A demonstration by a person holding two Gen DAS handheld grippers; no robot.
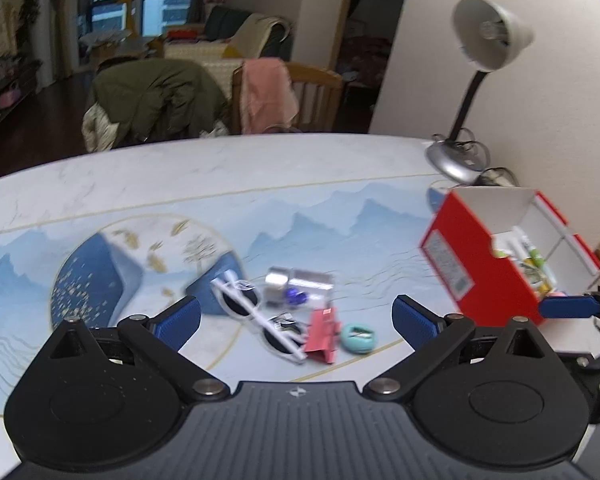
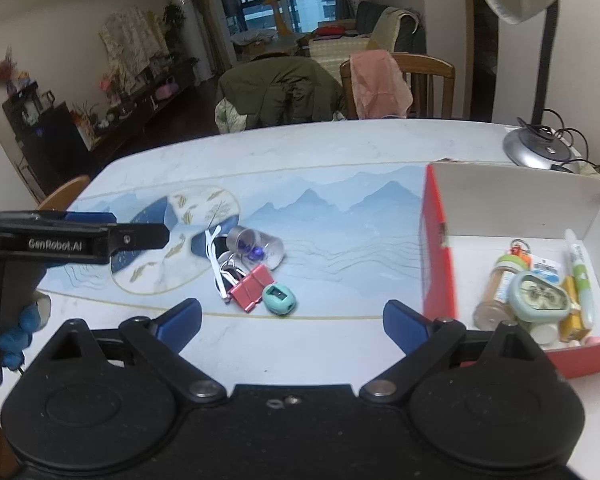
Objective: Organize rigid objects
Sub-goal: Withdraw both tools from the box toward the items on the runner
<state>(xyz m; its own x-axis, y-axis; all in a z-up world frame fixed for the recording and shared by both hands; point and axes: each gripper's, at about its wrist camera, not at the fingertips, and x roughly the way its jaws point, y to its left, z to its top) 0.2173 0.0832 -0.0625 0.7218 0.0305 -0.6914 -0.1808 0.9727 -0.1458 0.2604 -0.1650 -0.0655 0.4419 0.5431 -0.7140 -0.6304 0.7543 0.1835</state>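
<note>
Your left gripper [image 1: 296, 320] hangs with jaws spread wide, nothing between the pads. In its view the loose pile sits lower centre, just beyond the fingertips: white sunglasses [image 1: 256, 316], a clear cup [image 1: 300, 284] on its side, a pink binder clip [image 1: 322, 336], a teal pencil sharpener [image 1: 358, 338] to the clip's right. The red box [image 1: 480, 264] stands at right, well apart from the pile.

Your right gripper [image 2: 292, 318] is also spread wide and empty. In its view the pile lies centre, just ahead of the left finger; the box, right of frame, beside the right finger, holds a small clock [image 2: 540, 296], a marker [image 2: 580, 276] and a bottle [image 2: 496, 292]. All rest on the table [image 2: 340, 152].
</note>
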